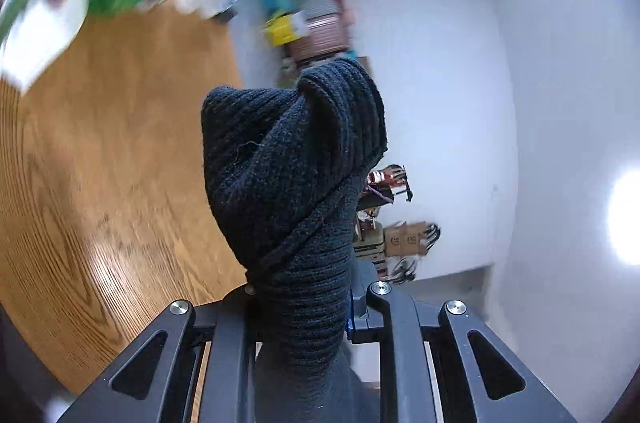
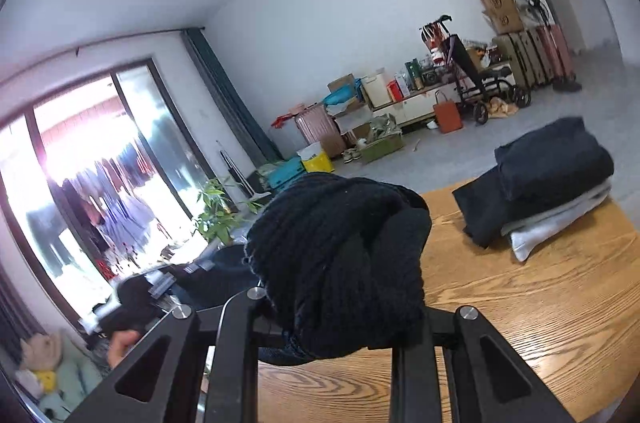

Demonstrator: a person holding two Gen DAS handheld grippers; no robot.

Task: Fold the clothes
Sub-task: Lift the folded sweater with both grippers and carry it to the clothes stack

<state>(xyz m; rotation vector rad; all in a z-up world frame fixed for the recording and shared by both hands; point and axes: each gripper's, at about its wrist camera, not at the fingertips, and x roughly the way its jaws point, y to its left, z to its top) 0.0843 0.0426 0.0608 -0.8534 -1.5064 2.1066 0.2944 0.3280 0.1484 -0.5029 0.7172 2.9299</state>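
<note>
Knitwear, dark navy and ribbed (image 1: 296, 183), fills the centre of my left wrist view, bunched up and rising from between the fingers of my left gripper (image 1: 304, 307), which is clamped on it. Behind it the wooden table (image 1: 100, 183) takes the left half of the frame, blurred, with a green and black smear of clutter at the upper left that I cannot identify. A white wall sits to the right, with cardboard boxes (image 1: 404, 239) just beside the fabric at centre right.

In my right wrist view the same dark knit (image 2: 340, 263) is heaped over my right gripper (image 2: 336, 319), covering the fingertips; the fingers are closed on the cloth. At the right edge of the table (image 2: 520, 303), well apart from the gripper, lies a stack of folded clothes (image 2: 552, 183): 2 dark pieces over 1 pale grey one. Suitcases (image 2: 536, 55), boxes and a pushchair (image 2: 480, 79) line the far wall at upper right. A potted plant (image 2: 216, 211) stands left of the knit, before a bright window (image 2: 80, 163). A stuffed toy (image 2: 40, 359) sits at lower left.
</note>
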